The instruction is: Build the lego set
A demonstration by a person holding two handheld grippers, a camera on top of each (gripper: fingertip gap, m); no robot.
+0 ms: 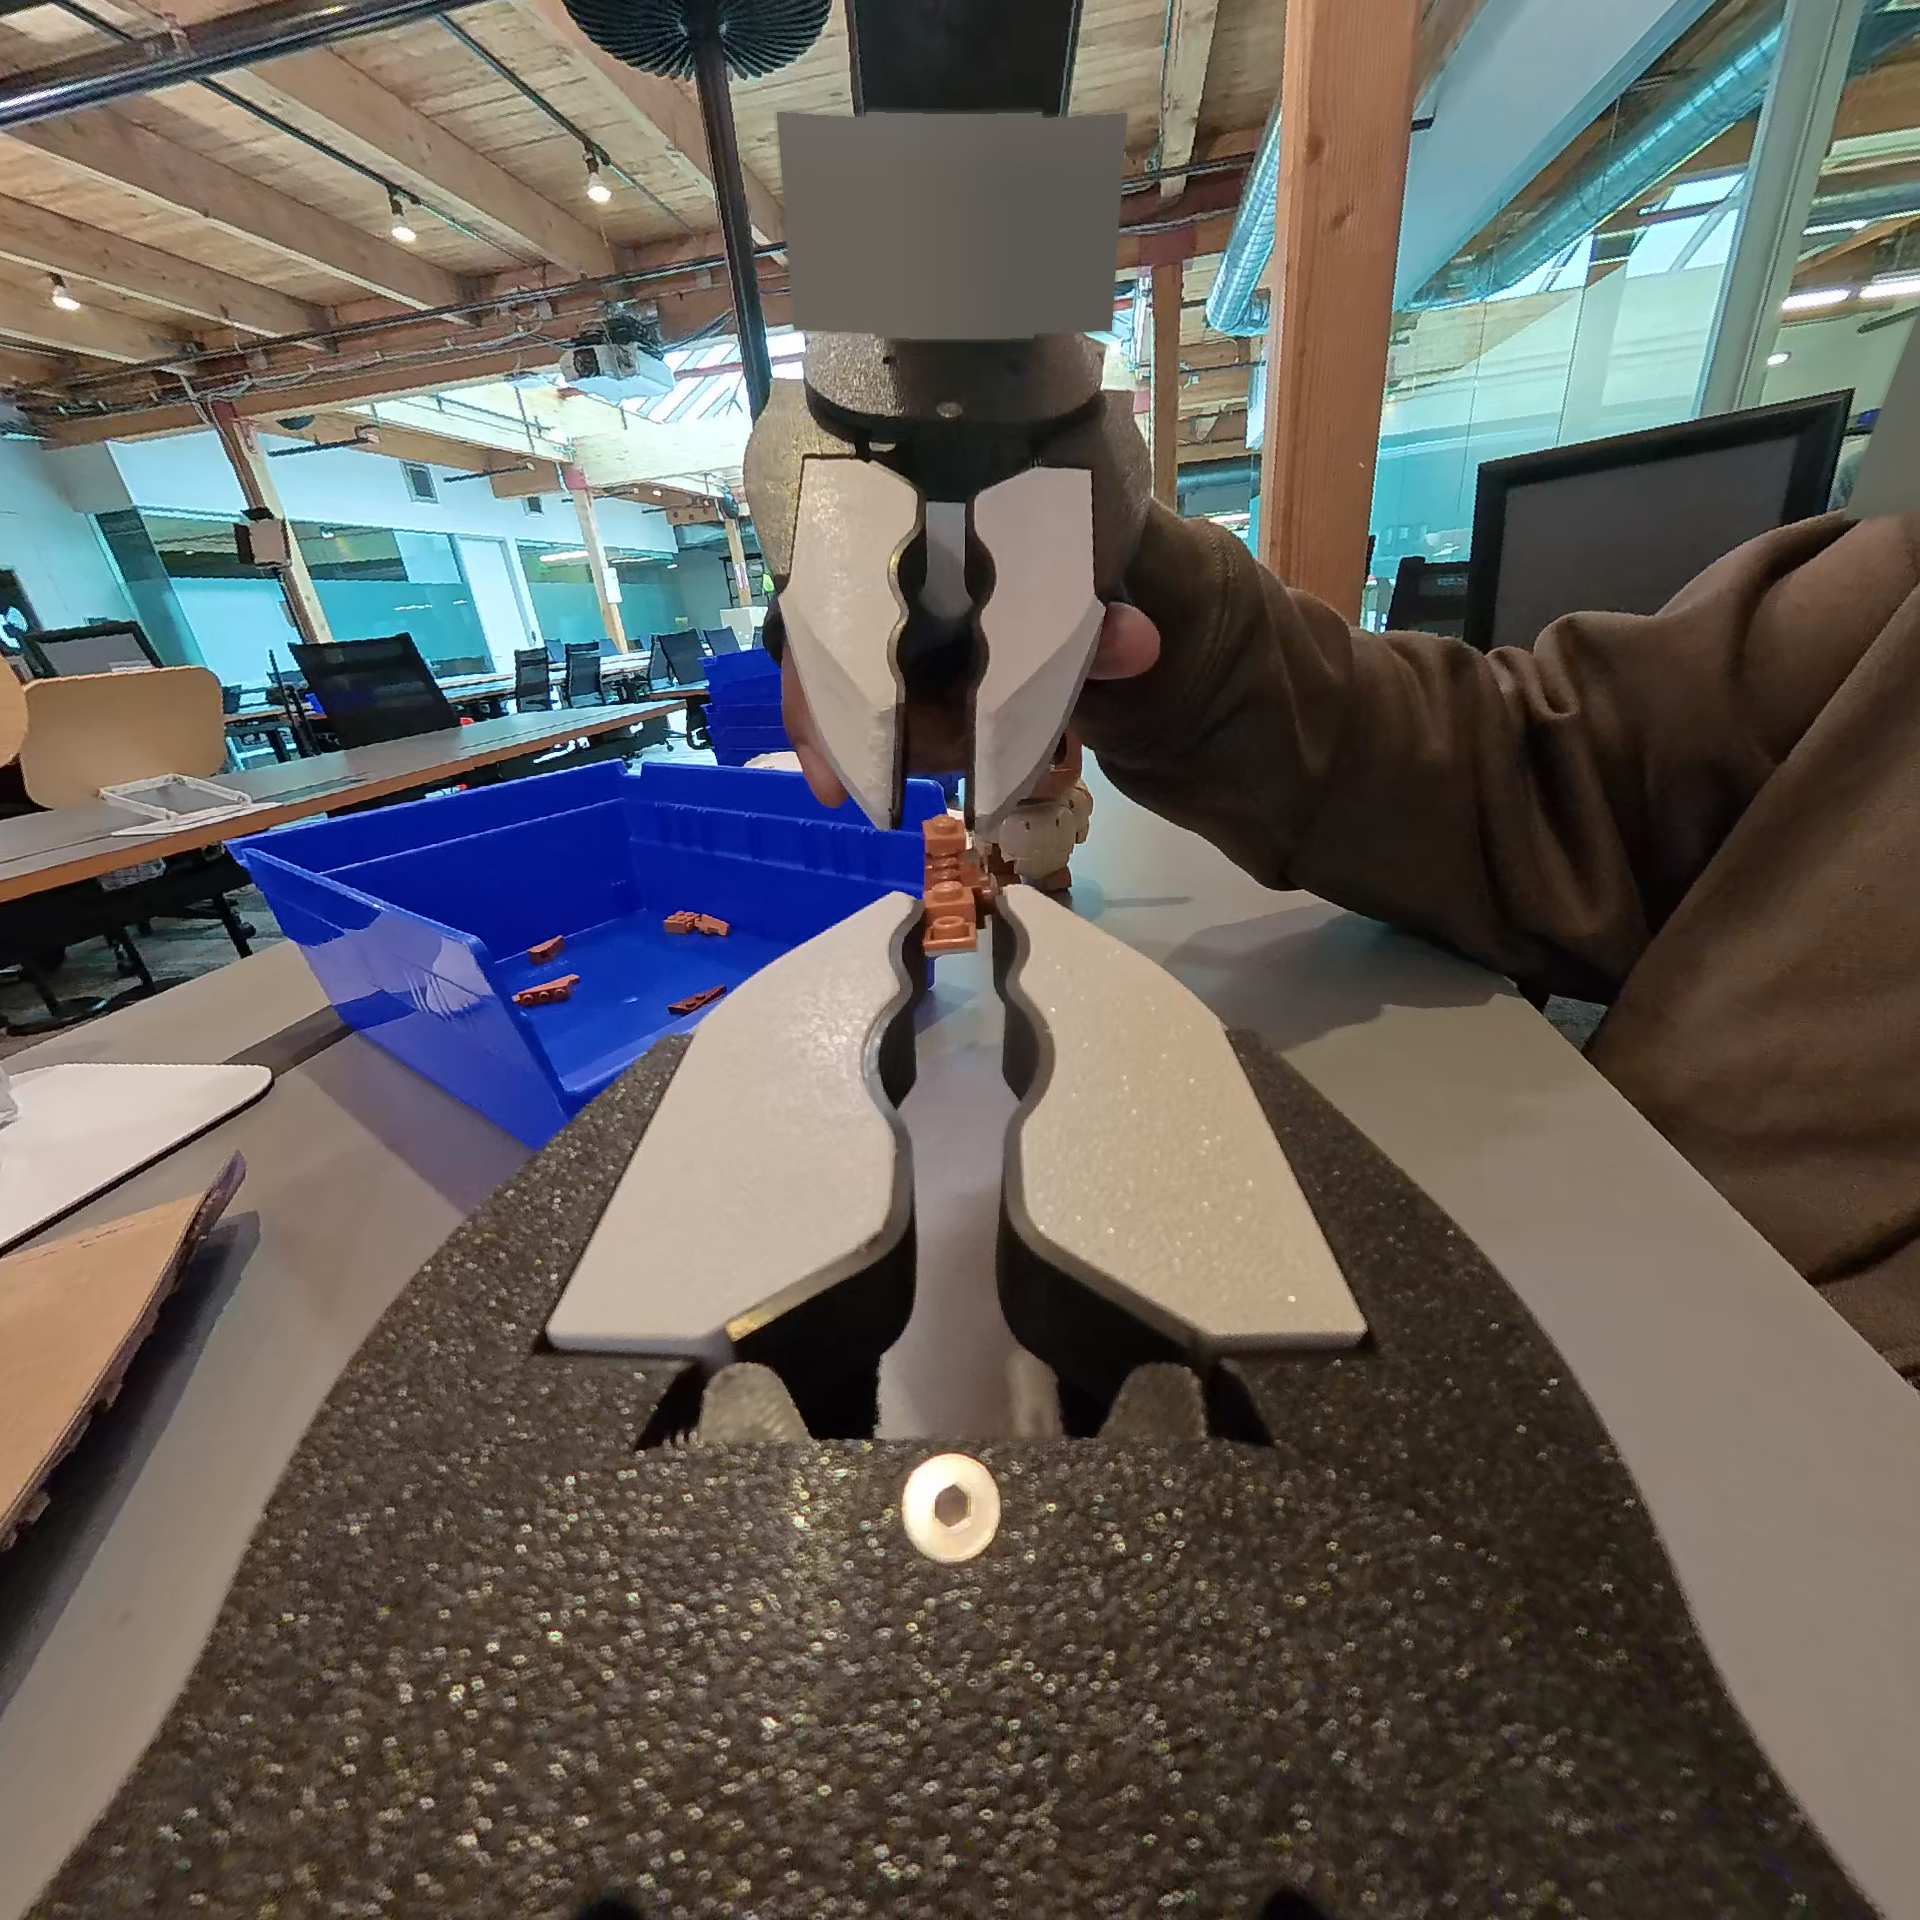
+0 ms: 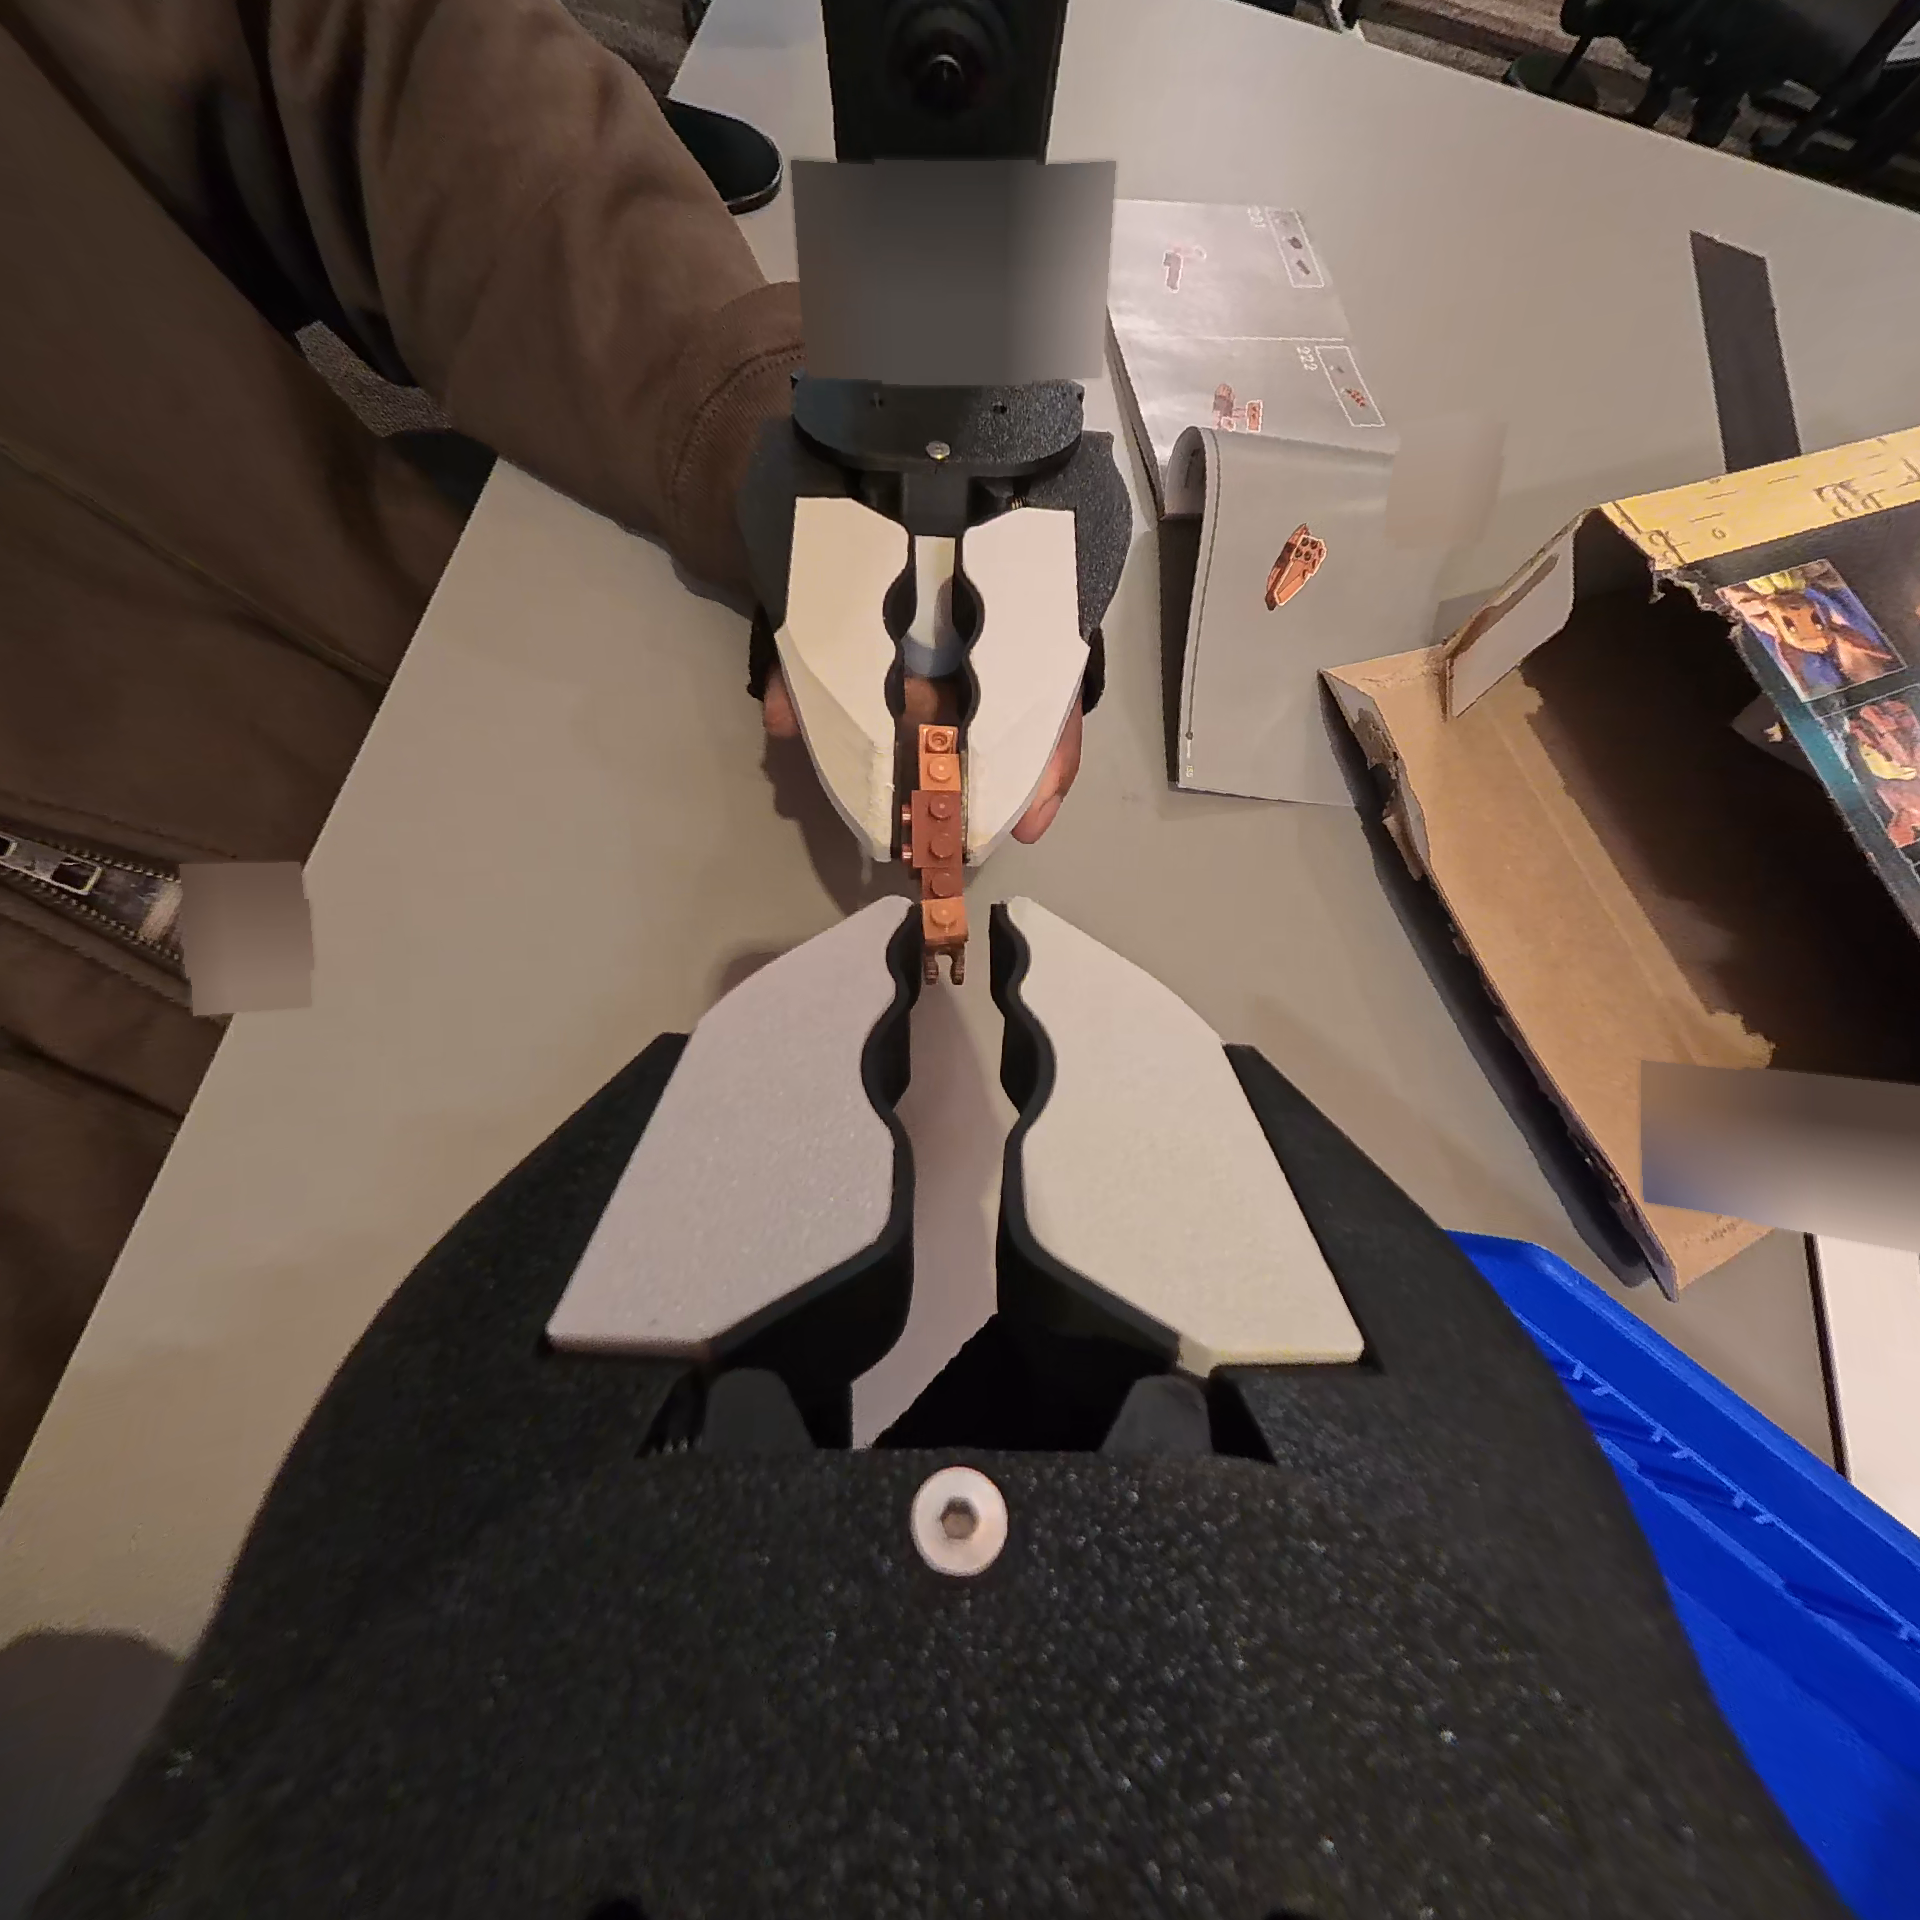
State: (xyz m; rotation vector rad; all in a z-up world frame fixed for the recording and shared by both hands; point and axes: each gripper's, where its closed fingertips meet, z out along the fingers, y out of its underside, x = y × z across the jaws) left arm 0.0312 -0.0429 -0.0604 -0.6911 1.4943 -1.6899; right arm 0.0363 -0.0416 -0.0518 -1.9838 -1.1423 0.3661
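Brown brick strip (image 2: 940, 831) hangs in the air over the grey bench (image 2: 520, 727), spanning both tongs tip to tip. Left tongs (image 1: 954, 914) clamped on one end. Right tongs (image 2: 954, 920) sit around the other end with a gap on one side; real grip, cannot tell. Blue bin (image 1: 436, 966) just left holds loose brown pieces (image 1: 696, 923). Booklet (image 2: 1247, 436) and torn cardboard box (image 2: 1610, 831) lie beyond, brown sleeve (image 1: 1507, 779) at right.

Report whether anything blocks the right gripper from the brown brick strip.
Nothing visible does. The brown brick strip's near end already sits between the right gripper's fingertips, with a gap on one side. The left gripper clamps its far part.
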